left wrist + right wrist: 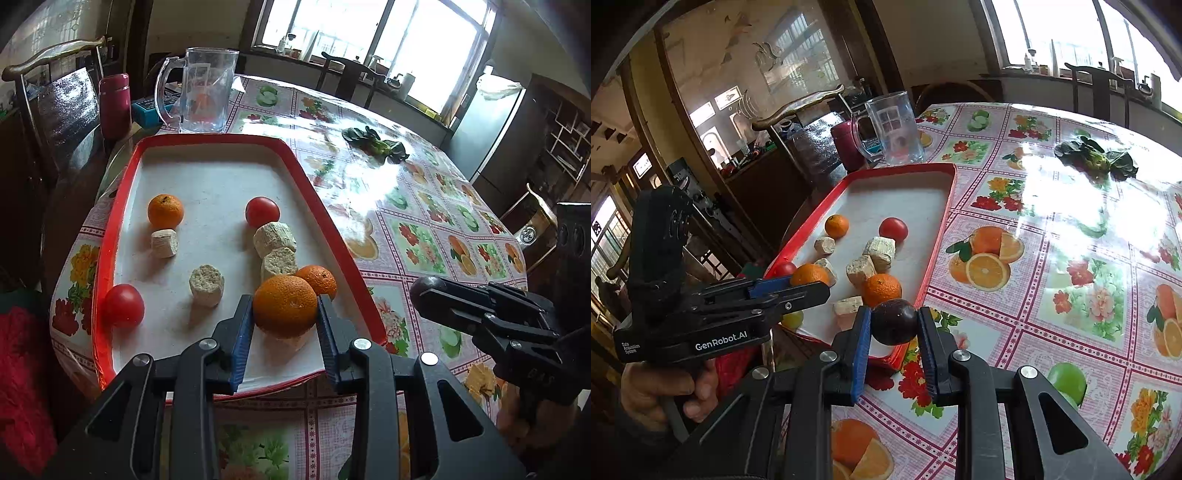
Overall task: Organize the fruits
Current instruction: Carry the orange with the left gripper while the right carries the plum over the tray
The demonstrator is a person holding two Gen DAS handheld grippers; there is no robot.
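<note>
The red-rimmed tray (122,206) with its flat white floor holds three oranges, two tomatoes and several pale, crumbly stub-shaped chunks — four show clearly from the left wrist, and a fifth peeks out under the held fruit. The left gripper (284,314) is clamped on the largest orange (285,305), a round, dimpled fruit at the tray's near right corner; a smaller orange (318,280) sits just behind it, and a third orange (165,210) lies far left. One glossy tomato (125,305) rests against the near left rim, the other tomato (262,211) far right, touching a ridged chunk (274,239). The right gripper (894,325) pinches a single smooth dark plum (894,322) over the tray's near corner. On the shiny fruit-print tablecloth (1052,258) stand one clear glass mug (201,94) and one bunch of dark leafy greens (376,144).
</note>
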